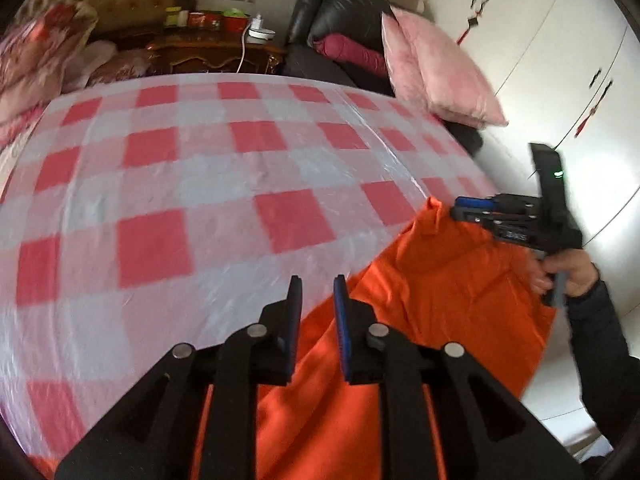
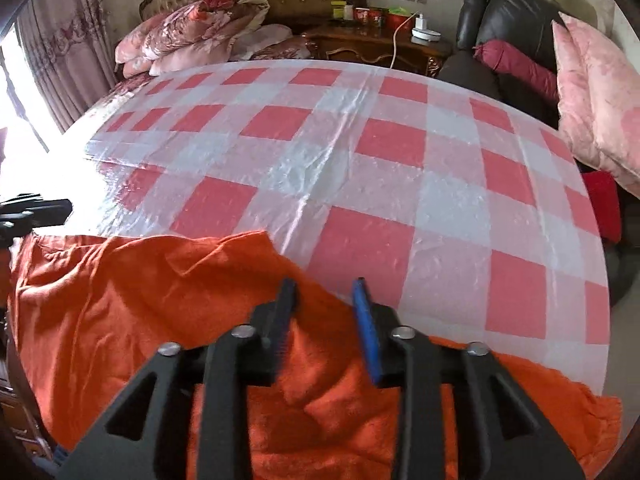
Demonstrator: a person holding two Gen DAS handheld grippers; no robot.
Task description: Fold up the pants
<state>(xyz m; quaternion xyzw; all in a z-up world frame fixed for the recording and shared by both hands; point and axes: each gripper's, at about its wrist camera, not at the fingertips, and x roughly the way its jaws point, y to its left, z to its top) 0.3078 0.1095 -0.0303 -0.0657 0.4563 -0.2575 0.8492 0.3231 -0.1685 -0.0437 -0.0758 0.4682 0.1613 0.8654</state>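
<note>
The orange pants (image 1: pixel 432 300) lie crumpled along the near edge of a table covered in a red and white checked cloth (image 1: pixel 192 184). My left gripper (image 1: pixel 317 280) is open and empty, hovering over the left edge of the pants. In the right wrist view the pants (image 2: pixel 152 300) fill the lower part of the frame. My right gripper (image 2: pixel 325 285) is open and empty just above the pants' far edge. It also shows at the right of the left wrist view (image 1: pixel 476 208), held by a hand. The left gripper shows at the left edge of the right wrist view (image 2: pixel 36 210).
A black leather chair (image 2: pixel 512 12) with pink pillows (image 2: pixel 600 92) stands at the right. A wooden nightstand (image 2: pixel 380 46) with jars and a bed with pillows (image 2: pixel 188 34) are behind the table. White wardrobe doors (image 1: pixel 560 60) are to the right.
</note>
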